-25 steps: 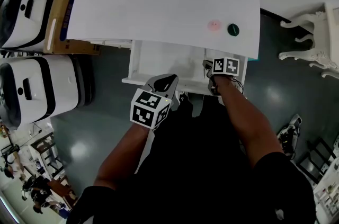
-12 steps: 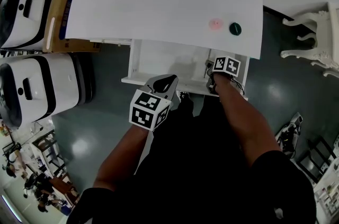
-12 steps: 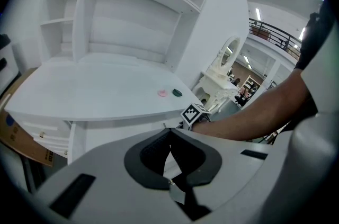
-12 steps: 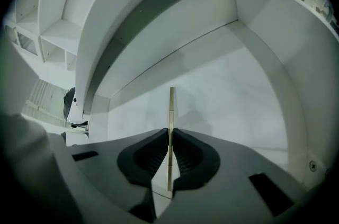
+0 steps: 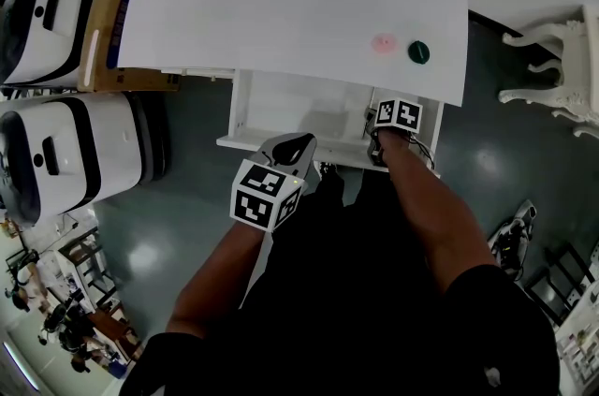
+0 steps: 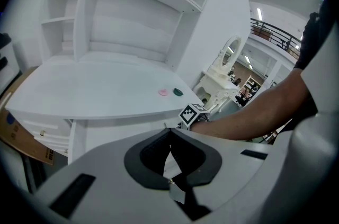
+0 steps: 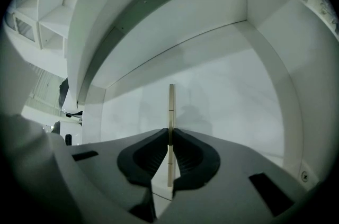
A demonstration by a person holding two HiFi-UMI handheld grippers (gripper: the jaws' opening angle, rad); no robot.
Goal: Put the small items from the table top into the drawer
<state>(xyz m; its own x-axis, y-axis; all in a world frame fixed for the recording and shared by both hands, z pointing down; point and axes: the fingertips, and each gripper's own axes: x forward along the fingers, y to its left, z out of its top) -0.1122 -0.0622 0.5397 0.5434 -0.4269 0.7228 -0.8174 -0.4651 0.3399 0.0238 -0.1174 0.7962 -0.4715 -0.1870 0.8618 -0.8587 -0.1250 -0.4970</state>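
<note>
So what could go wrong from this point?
1. The right gripper holds a thin flat piece edge-on inside the drawer; released like that, it may roll or bounce rather than settle.
2. The pink item and green item lie near the table top's front edge, just above the drawer; lifting that gripper out carelessly could sweep them off.

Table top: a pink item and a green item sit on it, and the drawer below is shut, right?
No: the drawer is pulled open, as the head view shows. The pink item and the green item do sit on the table top.
</note>
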